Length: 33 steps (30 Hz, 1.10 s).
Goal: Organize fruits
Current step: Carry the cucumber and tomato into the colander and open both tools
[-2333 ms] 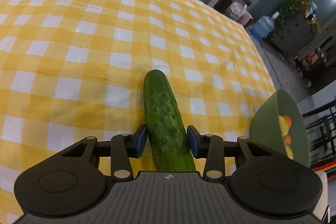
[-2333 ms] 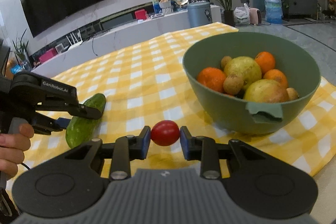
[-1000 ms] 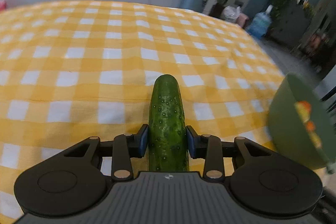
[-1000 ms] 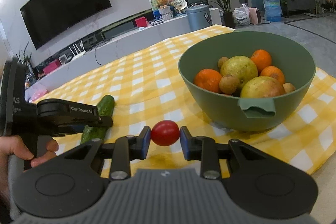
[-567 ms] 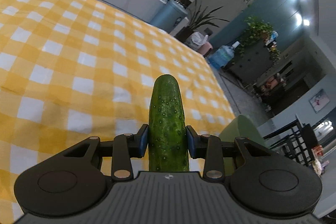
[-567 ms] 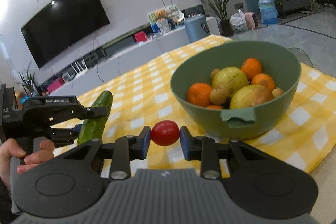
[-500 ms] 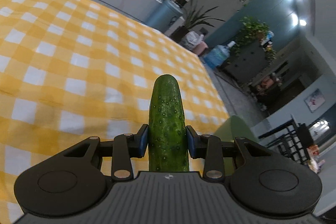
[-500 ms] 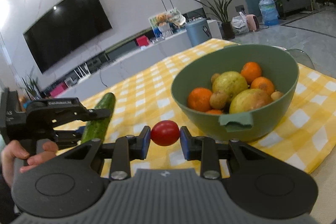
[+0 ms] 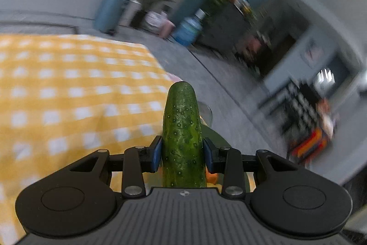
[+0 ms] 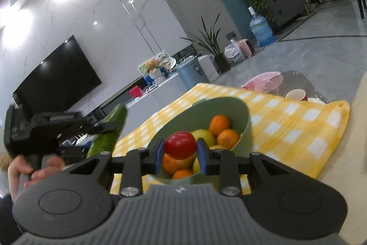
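Green and bumpy, the cucumber is clamped between the blue pads of the left hand-held gripper, lifted clear of the yellow checked cloth on the table. The right hand-held gripper pinches 1 red tomato just above the green bowl, which holds oranges and yellowish fruit. A hand grips the left tool's handle.
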Each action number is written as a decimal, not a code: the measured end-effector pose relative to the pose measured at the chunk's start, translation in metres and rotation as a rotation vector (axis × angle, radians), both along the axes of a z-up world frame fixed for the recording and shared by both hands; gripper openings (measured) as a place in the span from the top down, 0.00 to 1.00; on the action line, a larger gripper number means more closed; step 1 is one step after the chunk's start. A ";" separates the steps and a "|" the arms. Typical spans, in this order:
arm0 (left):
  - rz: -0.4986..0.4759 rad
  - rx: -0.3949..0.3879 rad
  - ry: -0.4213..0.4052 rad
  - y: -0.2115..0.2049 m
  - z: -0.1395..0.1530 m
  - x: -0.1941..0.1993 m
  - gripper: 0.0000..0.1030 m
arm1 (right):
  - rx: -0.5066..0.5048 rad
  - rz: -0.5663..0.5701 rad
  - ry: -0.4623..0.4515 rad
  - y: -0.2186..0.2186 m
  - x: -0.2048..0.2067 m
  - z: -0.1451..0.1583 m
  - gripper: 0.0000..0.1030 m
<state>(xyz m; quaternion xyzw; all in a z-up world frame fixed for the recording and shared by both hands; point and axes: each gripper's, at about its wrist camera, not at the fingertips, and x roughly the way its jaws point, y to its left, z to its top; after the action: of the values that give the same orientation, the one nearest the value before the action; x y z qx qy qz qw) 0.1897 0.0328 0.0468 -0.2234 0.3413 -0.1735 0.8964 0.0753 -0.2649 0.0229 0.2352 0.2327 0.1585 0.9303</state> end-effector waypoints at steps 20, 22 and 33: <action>-0.273 0.400 0.110 -0.101 -0.030 0.045 0.60 | 0.026 0.025 0.019 0.002 0.011 -0.020 0.74; -0.278 0.386 0.117 -0.104 -0.030 0.044 0.60 | 0.028 0.021 0.019 0.002 0.011 -0.020 0.74; -0.287 0.423 0.093 -0.139 -0.041 0.045 0.60 | 0.042 -0.003 0.014 -0.005 0.004 -0.020 0.74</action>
<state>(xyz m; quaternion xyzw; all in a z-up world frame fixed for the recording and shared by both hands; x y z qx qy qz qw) 0.2350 -0.1062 0.0058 0.0117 0.4391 -0.2131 0.8727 0.0795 -0.2698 0.0025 0.2562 0.2353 0.1606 0.9237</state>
